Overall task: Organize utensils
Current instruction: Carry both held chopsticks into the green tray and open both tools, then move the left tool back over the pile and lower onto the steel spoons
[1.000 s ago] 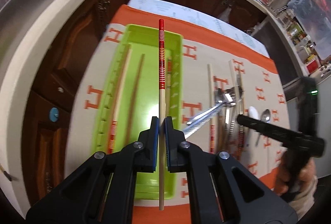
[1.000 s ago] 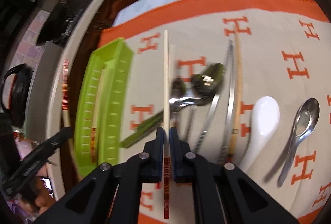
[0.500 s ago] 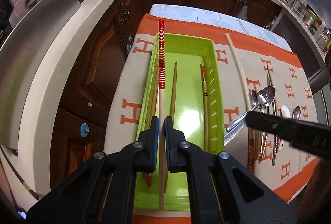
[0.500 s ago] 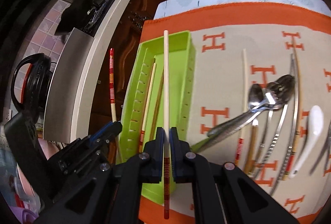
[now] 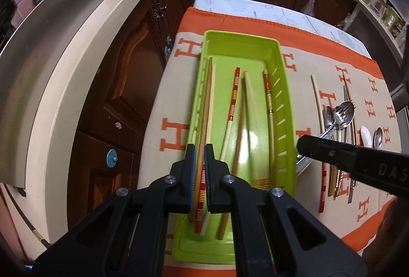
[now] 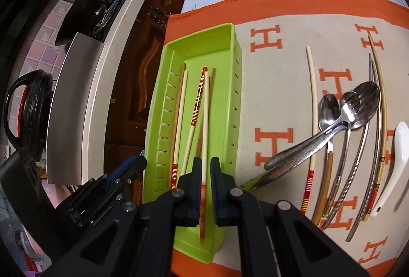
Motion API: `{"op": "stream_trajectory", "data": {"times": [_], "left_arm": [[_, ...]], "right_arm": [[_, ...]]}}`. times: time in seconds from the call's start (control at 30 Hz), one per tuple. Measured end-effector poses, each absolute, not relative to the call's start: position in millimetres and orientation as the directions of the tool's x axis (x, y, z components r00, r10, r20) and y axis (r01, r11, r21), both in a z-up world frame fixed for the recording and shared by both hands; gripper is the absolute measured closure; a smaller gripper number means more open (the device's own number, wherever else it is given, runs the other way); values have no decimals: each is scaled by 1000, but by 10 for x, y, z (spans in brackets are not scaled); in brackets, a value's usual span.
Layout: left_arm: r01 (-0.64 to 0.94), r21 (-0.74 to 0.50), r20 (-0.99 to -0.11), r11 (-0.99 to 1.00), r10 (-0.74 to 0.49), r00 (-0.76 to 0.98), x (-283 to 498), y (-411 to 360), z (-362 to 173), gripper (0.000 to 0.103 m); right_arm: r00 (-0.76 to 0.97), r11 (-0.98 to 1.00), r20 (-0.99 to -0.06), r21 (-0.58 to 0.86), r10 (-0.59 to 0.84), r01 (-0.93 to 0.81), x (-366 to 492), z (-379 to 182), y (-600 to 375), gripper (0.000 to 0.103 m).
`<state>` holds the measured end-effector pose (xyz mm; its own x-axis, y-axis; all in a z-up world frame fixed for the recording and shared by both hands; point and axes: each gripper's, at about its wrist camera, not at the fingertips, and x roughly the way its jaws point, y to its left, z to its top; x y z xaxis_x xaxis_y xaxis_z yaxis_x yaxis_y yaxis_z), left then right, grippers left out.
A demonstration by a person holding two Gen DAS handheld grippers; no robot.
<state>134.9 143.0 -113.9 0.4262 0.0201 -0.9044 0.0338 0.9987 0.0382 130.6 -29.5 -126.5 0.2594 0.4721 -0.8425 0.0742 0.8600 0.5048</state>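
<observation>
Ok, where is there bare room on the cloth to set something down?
Free: the strip between the green plastic tray and the lone cream chopstick, and the cloth's far end. Crowded: the metal spoons and chopsticks right of it.

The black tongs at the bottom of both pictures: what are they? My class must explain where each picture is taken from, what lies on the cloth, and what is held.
They are hand-held grippers, one in each of a person's hands. Each carries a wide-angle camera that looks along its jaws. One picture comes from the left gripper, the other from the right gripper. On the cloth stands a green tray with several chopsticks in it. Beside it lie loose chopsticks, metal spoons and a white spoon. The left jaws stand slightly apart and hold nothing. A cream chopstick runs between the right jaws, over the tray; whether they grip it I cannot tell.
</observation>
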Motion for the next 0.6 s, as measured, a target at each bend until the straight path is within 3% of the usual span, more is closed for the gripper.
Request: {"op": "stream_trajectory", "data": {"times": [0.6], "left_arm": [[41, 27, -896, 999, 6, 443, 1099, 1406, -956, 99]], "right_arm": [[281, 886, -858, 460, 429, 52, 1061, -1188, -479, 96]]}}
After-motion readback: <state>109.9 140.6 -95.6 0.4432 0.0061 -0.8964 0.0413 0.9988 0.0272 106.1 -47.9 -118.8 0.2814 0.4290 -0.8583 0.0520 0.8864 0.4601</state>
